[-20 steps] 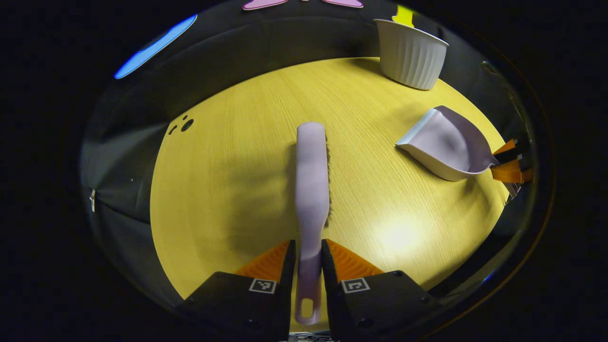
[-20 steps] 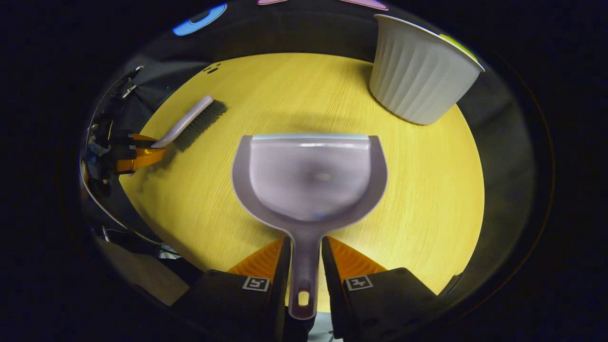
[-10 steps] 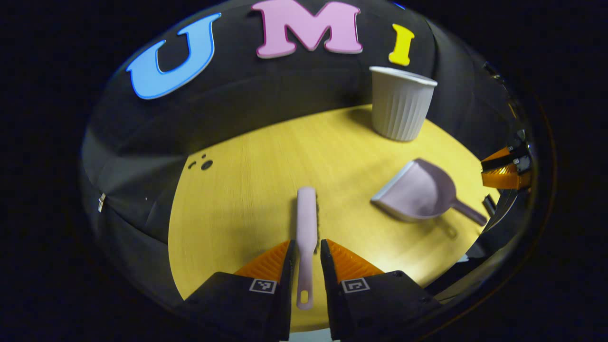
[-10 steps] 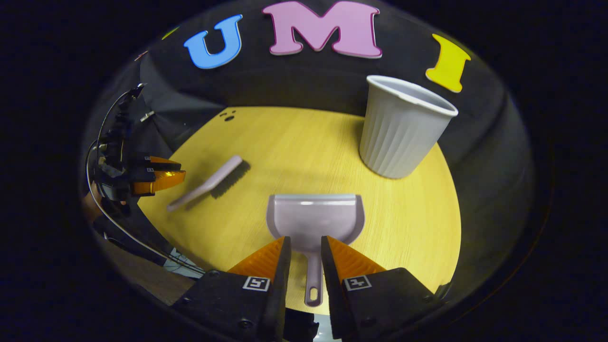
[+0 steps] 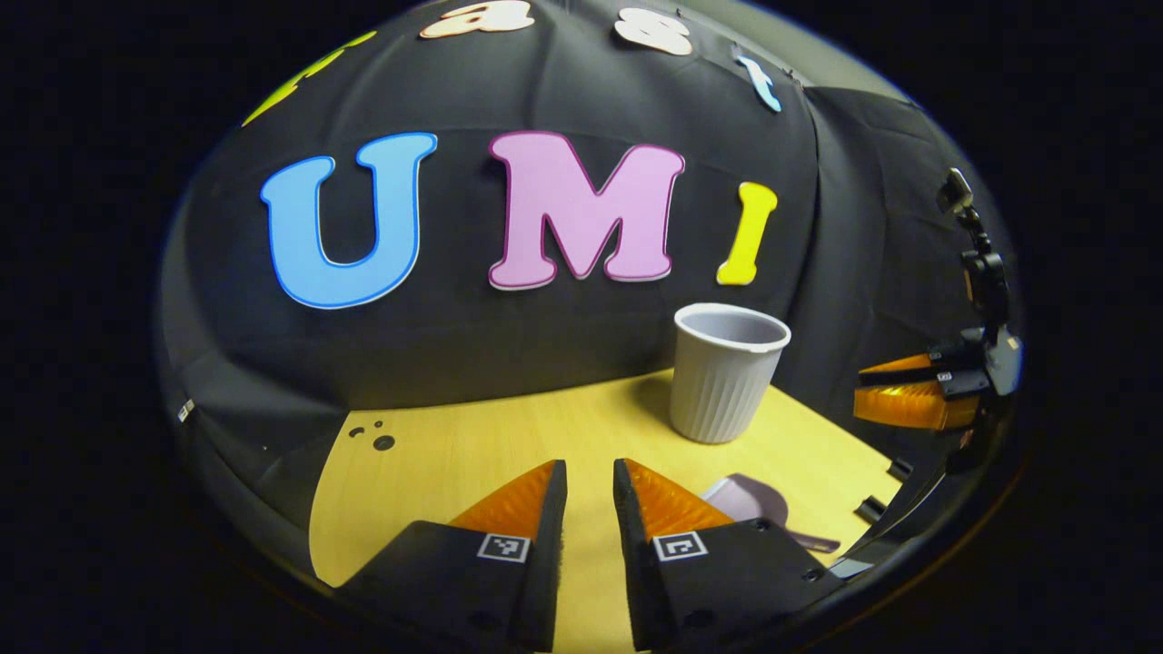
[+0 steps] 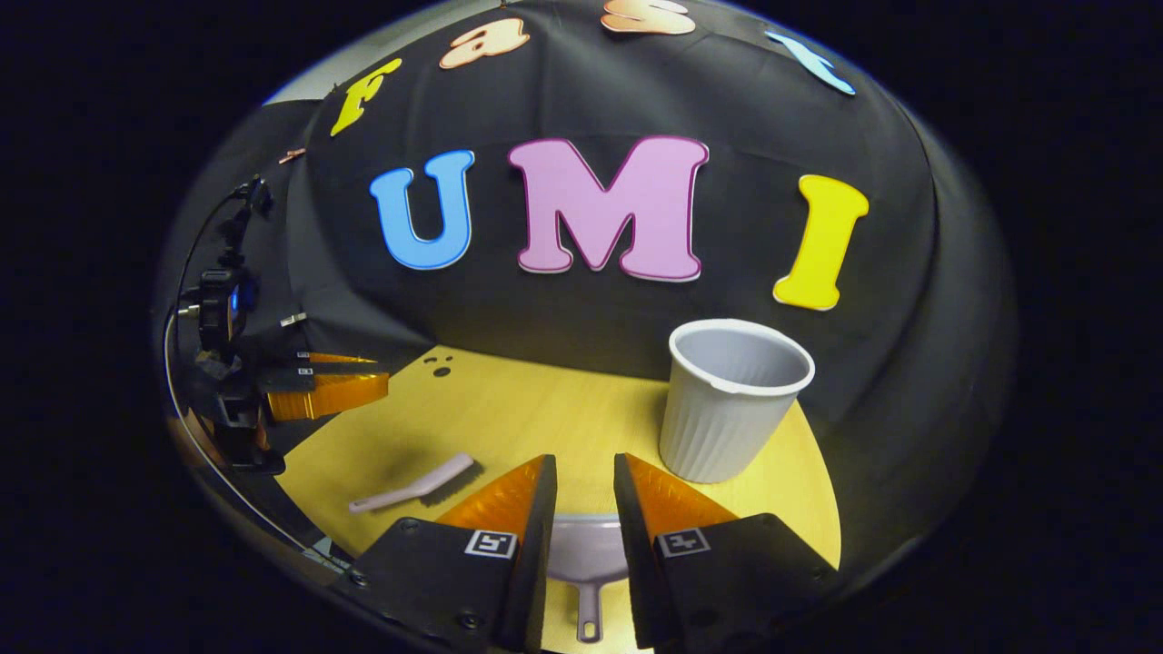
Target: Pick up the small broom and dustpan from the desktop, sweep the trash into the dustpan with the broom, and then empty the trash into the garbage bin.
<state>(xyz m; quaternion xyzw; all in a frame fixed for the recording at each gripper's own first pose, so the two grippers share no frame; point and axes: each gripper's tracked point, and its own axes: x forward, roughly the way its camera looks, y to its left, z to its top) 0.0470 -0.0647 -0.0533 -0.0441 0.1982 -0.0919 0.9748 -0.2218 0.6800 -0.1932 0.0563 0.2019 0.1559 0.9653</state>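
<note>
Both grippers hovered above the table [image 6: 581, 409], each empty with fingers slightly parted: left gripper [image 5: 589, 481], right gripper [image 6: 585, 477]. Broom [image 6: 413, 489], dustpan [image 6: 586, 563] and bin [image 6: 731, 400] rested below.

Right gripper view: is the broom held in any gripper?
No, the broom lies flat on the table, apart from both the left gripper and right gripper.

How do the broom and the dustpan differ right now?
The broom is long and thin, with dark bristles; the dustpan is a broad scoop on a short handle. The broom lies off to one side of the right gripper; the dustpan lies under its fingers. Both are pale lilac, flat on the table, ungripped.
</note>
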